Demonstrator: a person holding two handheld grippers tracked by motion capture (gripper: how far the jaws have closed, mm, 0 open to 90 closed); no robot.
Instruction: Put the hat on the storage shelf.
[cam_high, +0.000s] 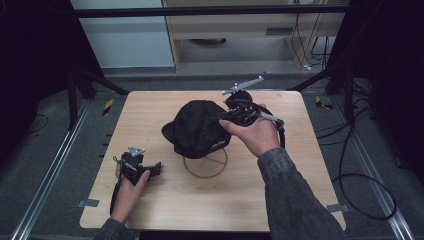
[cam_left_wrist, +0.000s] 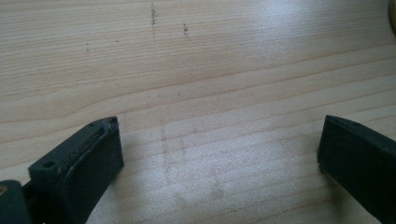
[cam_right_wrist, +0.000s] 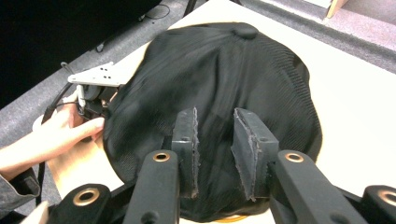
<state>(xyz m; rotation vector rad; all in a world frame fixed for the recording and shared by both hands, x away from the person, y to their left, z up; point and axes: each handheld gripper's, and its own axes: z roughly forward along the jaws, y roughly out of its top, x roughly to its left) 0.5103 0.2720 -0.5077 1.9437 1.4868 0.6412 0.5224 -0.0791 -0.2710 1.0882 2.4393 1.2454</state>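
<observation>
We see a black cap (cam_high: 196, 127) near the middle of the wooden desk (cam_high: 280, 200), sitting on top of a thin wooden ring stand (cam_high: 206, 165) whose hoop shows just below and in front of it. The brim points toward the left side of the desk in the high view.

Our right tool (cam_high: 231, 116) comes in from the right and meets the cap at its right side, with the right hand (cam_high: 255, 134) wrapped around the handle. In the right gripper view, the right tool (cam_right_wrist: 215, 140) has its two black jaws drawn close together with a narrow gap, pressing on a fold of the dark fabric of the cap (cam_right_wrist: 224, 74); it grips the cap at the crown's near side. The button on top of the crown sits at the far edge in that view.

Our left tool (cam_high: 156, 168) rests low at the front left of the desk, well apart from the cap, held in the left hand (cam_high: 131, 187). In the left gripper view, the left tool (cam_left_wrist: 219, 149) has its jaws spread wide with nothing between them but bare wood grain of the desk (cam_left_wrist: 196, 70).
</observation>
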